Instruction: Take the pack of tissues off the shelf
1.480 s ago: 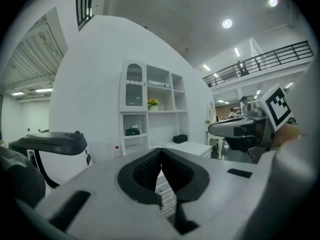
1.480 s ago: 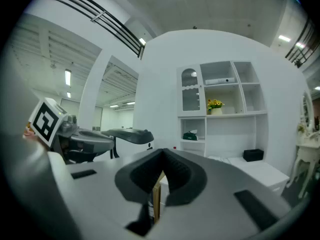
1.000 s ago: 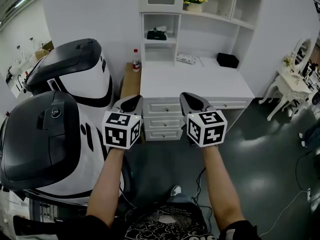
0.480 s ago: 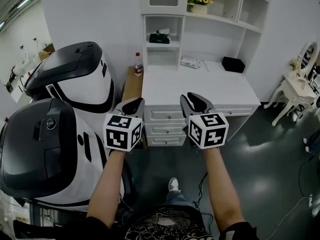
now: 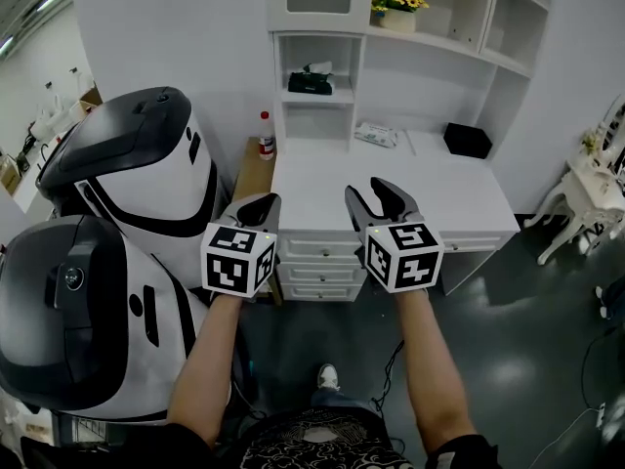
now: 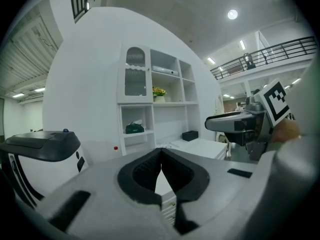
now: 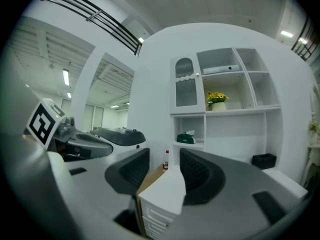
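Note:
The pack of tissues [image 5: 313,79] is dark green with a white tissue sticking out, and it lies on the lower open shelf of the white cabinet. It also shows far off in the left gripper view [image 6: 134,128] and the right gripper view [image 7: 186,138]. Both grippers are held side by side in front of the desk, well short of the shelf. My left gripper [image 5: 256,206] is shut, its pads meeting at the tips [image 6: 161,151], with nothing held. My right gripper [image 5: 367,191] is opening, with a clear gap between its pads [image 7: 165,159] and nothing between them.
A white desk [image 5: 391,179] with drawers stands below the shelf. On or near it are a red-capped bottle [image 5: 264,133], a flat packet [image 5: 376,136] and a black box [image 5: 468,140]. Potted flowers [image 5: 398,8] sit higher up. Large white-and-black machines [image 5: 127,164] crowd the left.
The right gripper's jaws have gone from shut to parted. The desk and shelf have come a little nearer in the head view. The left gripper stays shut.

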The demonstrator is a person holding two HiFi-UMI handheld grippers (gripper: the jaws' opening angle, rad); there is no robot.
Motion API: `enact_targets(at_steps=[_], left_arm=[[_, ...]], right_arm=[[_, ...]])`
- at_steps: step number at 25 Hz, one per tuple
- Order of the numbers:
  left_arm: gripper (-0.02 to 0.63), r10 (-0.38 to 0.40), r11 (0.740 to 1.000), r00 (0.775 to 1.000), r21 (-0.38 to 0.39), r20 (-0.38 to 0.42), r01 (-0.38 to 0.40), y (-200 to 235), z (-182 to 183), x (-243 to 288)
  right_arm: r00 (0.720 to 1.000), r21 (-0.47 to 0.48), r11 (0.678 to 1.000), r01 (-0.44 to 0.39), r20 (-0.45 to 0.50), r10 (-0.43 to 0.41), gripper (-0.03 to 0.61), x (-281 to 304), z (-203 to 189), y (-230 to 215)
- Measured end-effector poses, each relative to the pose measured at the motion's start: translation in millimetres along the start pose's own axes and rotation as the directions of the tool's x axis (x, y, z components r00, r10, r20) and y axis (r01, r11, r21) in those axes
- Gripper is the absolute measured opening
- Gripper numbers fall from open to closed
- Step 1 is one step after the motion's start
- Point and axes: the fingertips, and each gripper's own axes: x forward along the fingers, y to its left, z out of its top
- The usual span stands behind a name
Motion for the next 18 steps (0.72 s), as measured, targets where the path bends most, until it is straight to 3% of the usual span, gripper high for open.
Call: enact_targets(at_steps=[11,18], left_arm=[[0.009,0.036,0.999,0.999,-0.009,-0.022,-0.037,12,19,94],[0.009,0.064,0.998,0.998,-0.006,-0.028,-0.064,17,28,132]], right_arm=[[0.998,-0.004,0.998,-0.067,-0.007,0.067,0.272,70,6,-67],[0.994,0.0,0.994,-0.11,-0.009,0.11,0.281,99,7,-95]])
